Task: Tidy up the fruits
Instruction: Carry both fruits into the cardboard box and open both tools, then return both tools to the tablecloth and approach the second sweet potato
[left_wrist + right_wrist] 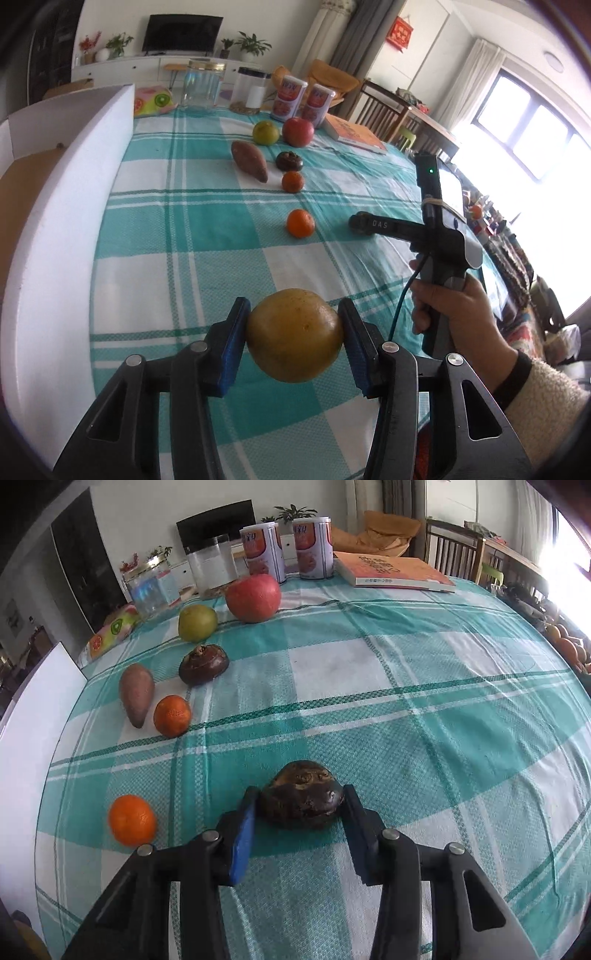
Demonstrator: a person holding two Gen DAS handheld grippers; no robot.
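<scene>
My left gripper (293, 338) clamps a yellow orange (294, 335) above the near tabletop (221, 236). My right gripper (300, 814) grips a dark chestnut (301, 794), lying flat, long axis left-right.

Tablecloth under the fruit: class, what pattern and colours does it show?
The tablecloth is a teal-and-white check; right wrist view.

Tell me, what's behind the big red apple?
Two orange-labelled cans stand behind the red apple, on the checked tablecloth. The apple covers the left can's bottom corner, so that bit is hidden.
</scene>
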